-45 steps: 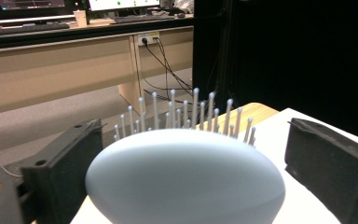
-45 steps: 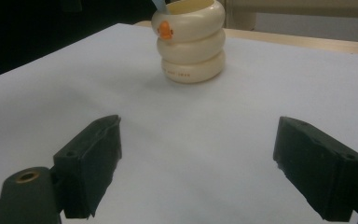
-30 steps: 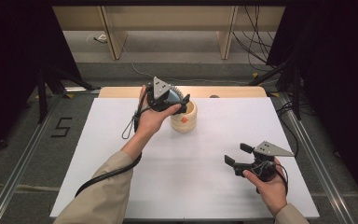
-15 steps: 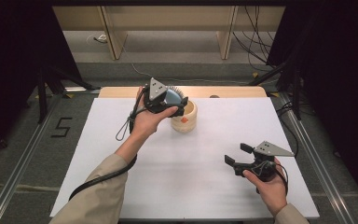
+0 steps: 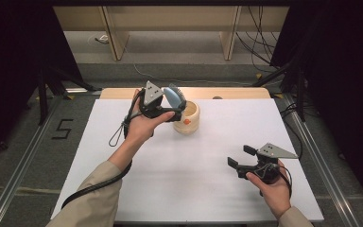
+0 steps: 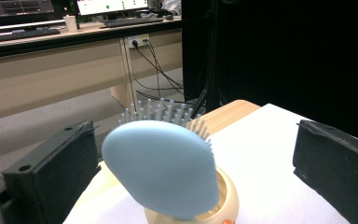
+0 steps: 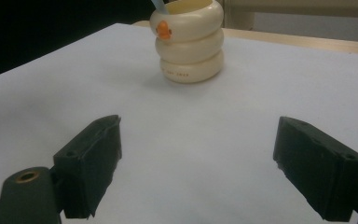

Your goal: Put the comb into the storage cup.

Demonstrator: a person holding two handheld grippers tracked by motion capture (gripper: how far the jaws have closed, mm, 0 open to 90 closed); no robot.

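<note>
Both grippers wide: my left gripper (image 5: 174, 109) brackets the blue hairbrush (image 6: 161, 169) standing in the cream holder (image 5: 187, 118); right gripper (image 5: 238, 157) parked near-right, idle.

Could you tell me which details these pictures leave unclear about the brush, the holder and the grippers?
- Brush handle: hidden inside the holder, left gripper view.
- Brush head: cut off by the top edge, right gripper view.
- Small print on the holder's base: too small, right gripper view.
- Left gripper jaws: blocked by its plate and the hand, high view.

White table sheet (image 5: 198, 189), wooden desk (image 6: 51, 60) beyond
</note>
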